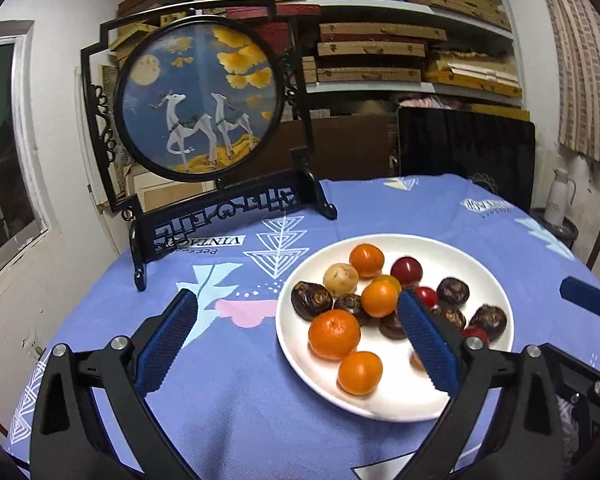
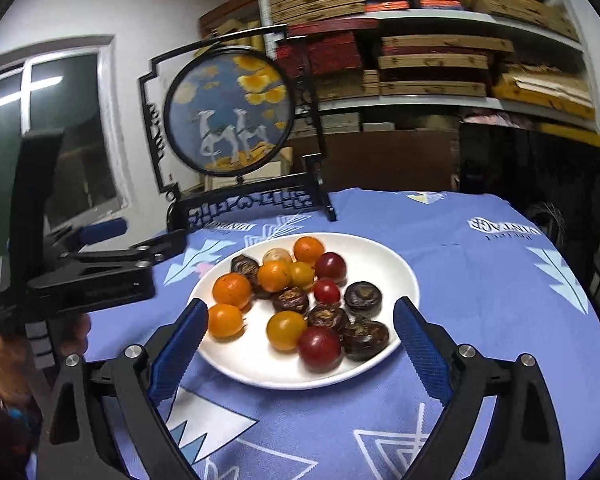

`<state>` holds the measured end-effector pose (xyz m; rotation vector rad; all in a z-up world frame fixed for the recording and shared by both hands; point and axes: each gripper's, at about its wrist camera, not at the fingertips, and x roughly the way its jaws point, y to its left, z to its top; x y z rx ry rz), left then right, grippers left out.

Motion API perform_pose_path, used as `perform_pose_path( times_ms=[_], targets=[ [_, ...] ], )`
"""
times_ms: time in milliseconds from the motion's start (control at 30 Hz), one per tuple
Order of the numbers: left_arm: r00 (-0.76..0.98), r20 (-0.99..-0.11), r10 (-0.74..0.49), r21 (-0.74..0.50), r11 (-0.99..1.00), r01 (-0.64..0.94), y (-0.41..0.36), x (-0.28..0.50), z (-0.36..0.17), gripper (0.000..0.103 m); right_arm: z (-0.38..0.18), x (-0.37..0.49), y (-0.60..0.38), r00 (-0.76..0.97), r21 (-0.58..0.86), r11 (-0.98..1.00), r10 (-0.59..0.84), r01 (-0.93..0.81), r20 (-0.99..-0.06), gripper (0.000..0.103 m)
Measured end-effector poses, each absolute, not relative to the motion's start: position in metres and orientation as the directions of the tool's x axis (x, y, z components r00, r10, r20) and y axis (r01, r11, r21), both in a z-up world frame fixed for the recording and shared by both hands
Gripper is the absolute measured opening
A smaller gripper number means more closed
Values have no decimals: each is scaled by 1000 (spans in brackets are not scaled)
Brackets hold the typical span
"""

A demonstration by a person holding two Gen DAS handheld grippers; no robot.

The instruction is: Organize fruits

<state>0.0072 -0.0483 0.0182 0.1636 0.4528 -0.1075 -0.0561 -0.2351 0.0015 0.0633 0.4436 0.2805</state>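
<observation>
A white plate (image 1: 484,264) on the blue tablecloth holds several small oranges (image 1: 334,334), dark water chestnuts (image 1: 312,299), red cherry tomatoes (image 1: 406,269) and a pale fruit (image 1: 340,279). The same plate (image 2: 392,264) shows in the right wrist view with oranges (image 2: 232,290), chestnuts (image 2: 363,299), red tomatoes (image 2: 319,349) and a yellow tomato (image 2: 286,330). My left gripper (image 1: 296,344) is open and empty above the plate's left side. My right gripper (image 2: 298,354) is open and empty over the plate's near edge. The left gripper's body (image 2: 96,276) shows at the left of the right wrist view.
A black framed round deer picture on a stand (image 1: 200,100) stands at the table's back left. Shelves of flat boxes (image 1: 380,52) line the back wall. A dark chair back (image 1: 464,148) stands behind the table. A white flask (image 1: 560,198) stands at the far right.
</observation>
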Motion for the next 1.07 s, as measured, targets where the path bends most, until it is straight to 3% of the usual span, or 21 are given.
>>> perform_pose_path(
  times_ms=[333, 933, 1067],
  targets=[
    [843, -523, -127, 41, 984, 173, -43, 13, 8, 98, -2, -56, -235, 855, 117, 958, 285, -261, -433, 94],
    [849, -529, -12, 96, 993, 74, -38, 22, 0, 98, -2, -56, -234, 854, 119, 958, 285, -259, -435, 97],
    [846, -533, -32, 88, 992, 94, -38, 22, 0, 98, -2, -56, -234, 852, 117, 959, 284, -260, -440, 97]
  ],
)
